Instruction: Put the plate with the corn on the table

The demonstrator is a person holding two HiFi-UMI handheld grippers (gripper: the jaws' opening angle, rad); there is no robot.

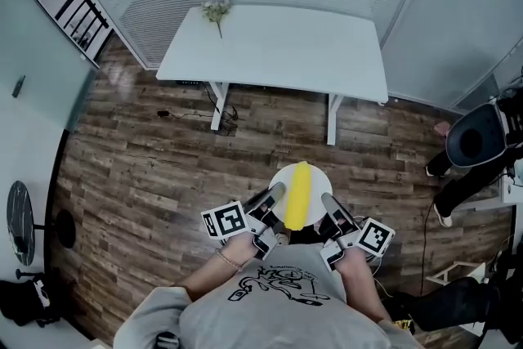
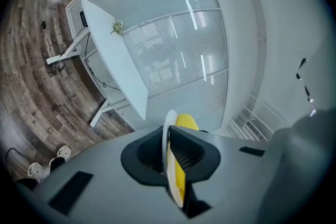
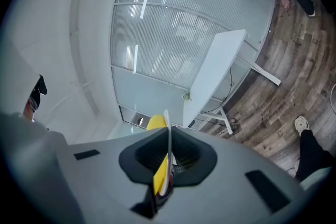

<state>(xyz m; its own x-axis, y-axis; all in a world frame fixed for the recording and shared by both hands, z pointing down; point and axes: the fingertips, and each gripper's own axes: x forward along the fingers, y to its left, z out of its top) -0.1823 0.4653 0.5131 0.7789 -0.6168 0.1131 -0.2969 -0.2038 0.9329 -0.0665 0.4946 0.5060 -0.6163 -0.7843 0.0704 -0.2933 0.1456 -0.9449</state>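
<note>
A white plate point(image 1: 319, 178) carrying a yellow corn cob point(image 1: 298, 195) is held in the air just in front of my chest, above the wood floor. My left gripper point(image 1: 274, 192) is shut on the plate's left rim and my right gripper point(image 1: 328, 200) is shut on its right rim. In the left gripper view the plate point(image 2: 168, 136) stands edge-on between the jaws of the left gripper point(image 2: 170, 157), with the corn point(image 2: 180, 186) beside it. The right gripper view shows the same: the plate point(image 3: 168, 134) and the corn point(image 3: 156, 123) in the right gripper point(image 3: 168, 161). The white table point(image 1: 278, 49) stands further ahead.
A small plant sprig point(image 1: 216, 12) lies at the table's far left corner. Glass partitions run behind the table. A black chair point(image 1: 474, 139) and a person's legs point(image 1: 458, 188) are at the right. A cable point(image 1: 184, 114) lies on the floor by the table's legs.
</note>
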